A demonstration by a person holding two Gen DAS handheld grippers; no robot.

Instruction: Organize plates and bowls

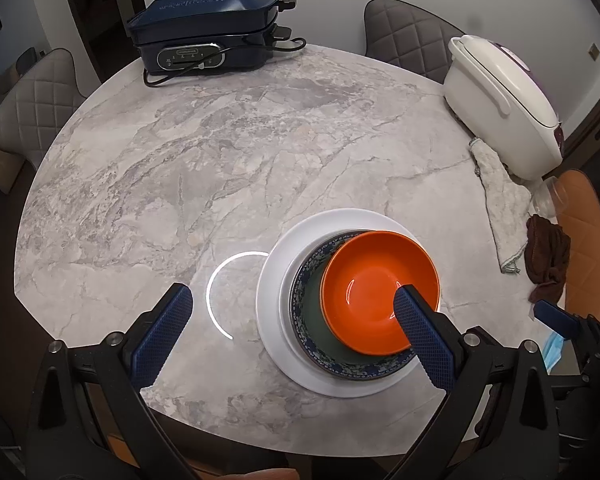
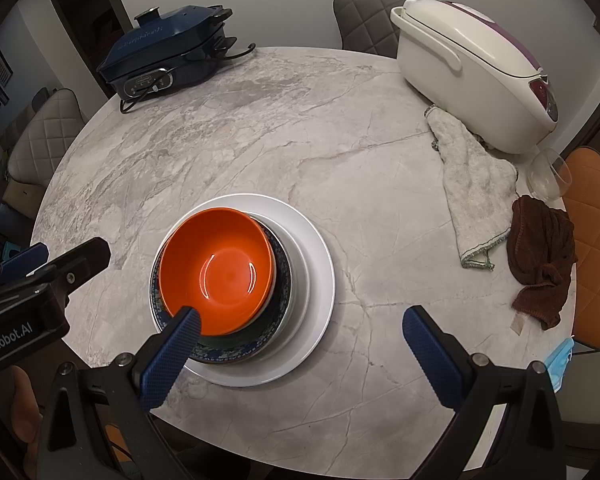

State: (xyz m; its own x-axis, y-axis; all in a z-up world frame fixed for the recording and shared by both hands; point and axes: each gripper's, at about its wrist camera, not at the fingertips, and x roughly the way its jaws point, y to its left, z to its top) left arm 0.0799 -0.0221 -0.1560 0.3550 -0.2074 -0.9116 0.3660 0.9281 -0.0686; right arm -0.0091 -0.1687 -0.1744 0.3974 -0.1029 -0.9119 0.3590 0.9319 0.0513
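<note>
An orange bowl [image 2: 219, 266] sits in a blue-patterned dish [image 2: 278, 330] on a white plate [image 2: 320, 280], stacked near the front edge of the marble worktop [image 2: 300, 128]. The left gripper [image 1: 296, 300] and right gripper [image 2: 302, 320] hover over the stack, jaws wide apart and holding nothing.

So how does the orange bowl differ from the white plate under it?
The orange bowl is deep and vividly coloured; the white plate is flat and plain. The bowl tops the stack, off-centre toward one edge, while the plate sits at the bottom on the table. The plate is clearly wider than the bowl. Both are round, glossy and look empty of food.
</note>
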